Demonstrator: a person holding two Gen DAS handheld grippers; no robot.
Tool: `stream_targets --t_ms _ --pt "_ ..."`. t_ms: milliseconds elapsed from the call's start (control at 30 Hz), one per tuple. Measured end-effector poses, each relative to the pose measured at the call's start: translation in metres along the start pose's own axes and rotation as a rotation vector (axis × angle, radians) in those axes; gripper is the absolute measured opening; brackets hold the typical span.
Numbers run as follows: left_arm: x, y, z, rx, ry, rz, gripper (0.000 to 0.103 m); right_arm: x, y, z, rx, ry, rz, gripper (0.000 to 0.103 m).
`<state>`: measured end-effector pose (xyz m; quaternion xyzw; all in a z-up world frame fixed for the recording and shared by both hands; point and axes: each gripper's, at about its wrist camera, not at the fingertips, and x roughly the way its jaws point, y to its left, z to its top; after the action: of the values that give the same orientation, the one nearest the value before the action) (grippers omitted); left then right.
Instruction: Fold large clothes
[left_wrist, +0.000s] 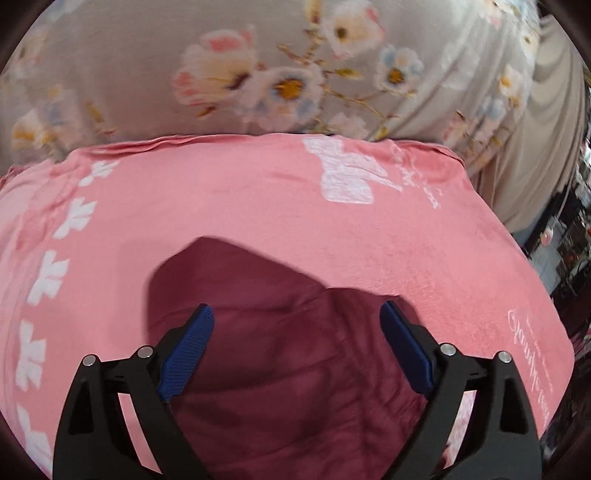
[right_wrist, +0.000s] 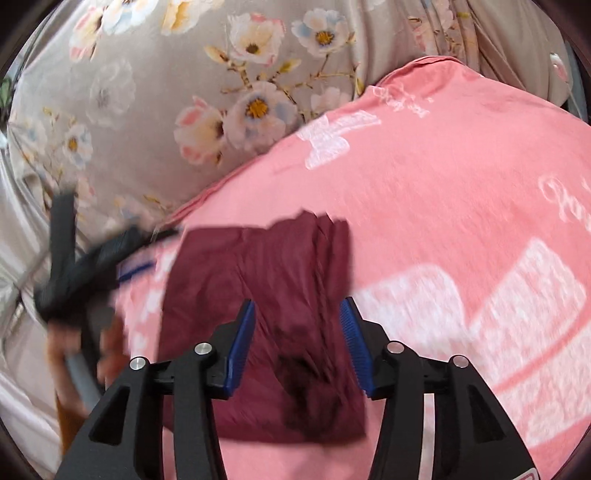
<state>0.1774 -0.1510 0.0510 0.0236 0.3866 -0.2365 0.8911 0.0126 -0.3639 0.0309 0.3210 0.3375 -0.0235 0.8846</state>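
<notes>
A folded dark maroon garment (left_wrist: 280, 332) lies on a pink towel with white prints (left_wrist: 258, 192). My left gripper (left_wrist: 297, 314) is open, its blue pads wide apart just above the garment's near part. In the right wrist view the same maroon garment (right_wrist: 266, 288) lies folded on the pink towel (right_wrist: 443, 206). My right gripper (right_wrist: 297, 306) is open over the garment's near half, holding nothing. The left gripper (right_wrist: 125, 243) shows blurred at the garment's left edge.
The towel lies on a grey bedsheet with flower print (left_wrist: 258, 66), also in the right wrist view (right_wrist: 155, 110). The bed edge and dark room clutter (left_wrist: 569, 236) are at the far right. A hand (right_wrist: 74, 354) holds the left tool.
</notes>
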Motion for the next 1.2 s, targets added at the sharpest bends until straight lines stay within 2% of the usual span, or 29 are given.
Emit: stream_targets --t_ms 133,200,333,367,433,467,500,567,633,700,767,833,900,967,1067,1200 --pt "-0.012 0.062 -0.02 -0.174 0.057 -0.066 0.089 0.024 0.005 0.02 0.012 0.005 -0.013 0.049" --pt "-0.016 0.084 -0.032 -0.233 0.064 -0.073 0.089 0.038 0.008 0.025 0.022 0.019 -0.018 0.049" --pt "-0.025 0.099 -0.046 -0.246 0.058 -0.067 0.089 0.057 0.008 0.044 0.025 0.023 -0.06 0.049" --pt "-0.027 0.098 -0.046 -0.247 0.056 -0.075 0.089 0.063 0.006 0.051 0.041 0.029 -0.061 0.046" --pt "-0.031 0.088 -0.04 -0.228 0.04 -0.102 0.089 0.075 0.002 0.065 0.071 0.037 -0.081 0.042" --pt "-0.033 0.08 -0.033 -0.206 0.033 -0.112 0.089 0.081 0.0 0.069 0.073 0.049 -0.1 0.033" --pt "-0.03 0.065 -0.021 -0.161 0.028 -0.117 0.089 0.086 -0.003 0.07 0.085 0.074 -0.125 0.031" --pt "-0.023 0.044 -0.004 -0.097 0.033 -0.117 0.089 0.081 -0.007 0.062 0.109 0.104 -0.113 0.031" --pt "-0.008 0.007 0.012 0.019 0.064 -0.11 0.088 0.048 -0.003 0.033 0.054 0.081 -0.067 0.033" --pt "0.007 -0.019 0.017 0.106 0.094 -0.106 0.086 0.021 0.001 0.002 -0.01 0.061 -0.069 0.037" --pt "0.025 -0.04 0.016 0.161 0.128 -0.096 0.082 0.012 0.002 -0.021 -0.047 0.097 -0.062 0.037" --pt "0.054 -0.061 0.014 0.195 0.196 -0.102 0.077 0.008 0.0 -0.04 -0.059 0.136 -0.041 0.037" --pt "0.08 -0.078 0.008 0.217 0.256 -0.091 0.069 0.01 0.001 -0.049 -0.094 0.148 -0.054 0.03" --pt "0.1 -0.087 0.002 0.239 0.278 -0.05 0.068 0.013 -0.001 -0.055 -0.122 0.15 -0.09 0.009" --pt "0.12 -0.093 -0.004 0.256 0.277 0.02 0.068 0.013 -0.011 -0.061 -0.093 0.148 -0.092 0.004" --pt "0.134 -0.097 -0.011 0.275 0.272 0.06 0.068 0.025 -0.027 -0.07 -0.042 0.173 -0.102 0.001"
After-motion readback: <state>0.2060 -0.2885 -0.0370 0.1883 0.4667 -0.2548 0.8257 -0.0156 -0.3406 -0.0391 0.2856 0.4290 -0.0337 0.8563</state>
